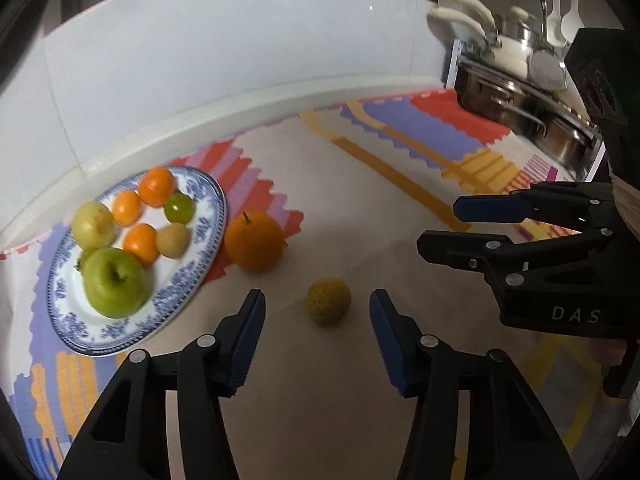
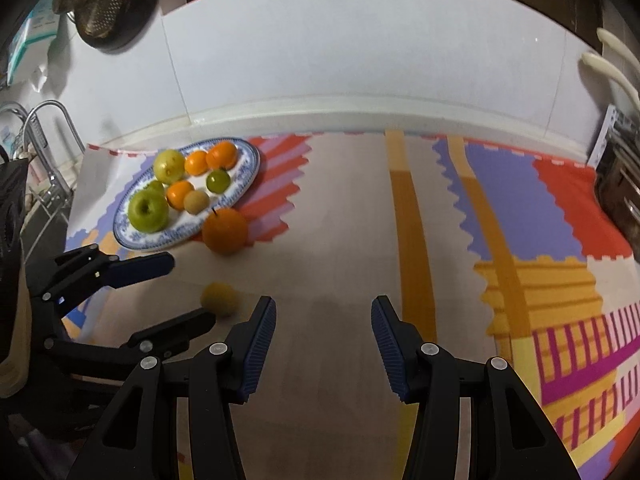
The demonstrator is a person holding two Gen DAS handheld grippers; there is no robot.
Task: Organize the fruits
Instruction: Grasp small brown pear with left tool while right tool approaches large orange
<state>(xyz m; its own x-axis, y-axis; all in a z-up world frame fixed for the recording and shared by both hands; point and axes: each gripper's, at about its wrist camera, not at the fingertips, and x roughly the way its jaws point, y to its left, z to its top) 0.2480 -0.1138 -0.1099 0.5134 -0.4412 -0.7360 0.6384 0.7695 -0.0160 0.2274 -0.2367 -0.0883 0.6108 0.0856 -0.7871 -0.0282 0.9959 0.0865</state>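
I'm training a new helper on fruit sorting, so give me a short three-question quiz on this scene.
1. True or false: the big orange lies on the plate.
2. Which tongs have the small yellow fruit in line between their fingers: A left tongs, B right tongs?
3. Fill in: the largest fruit on the plate is a green ____.

Key: 1 false, it sits on the mat beside the plate. 2 A, open, not touching it. 3 apple.
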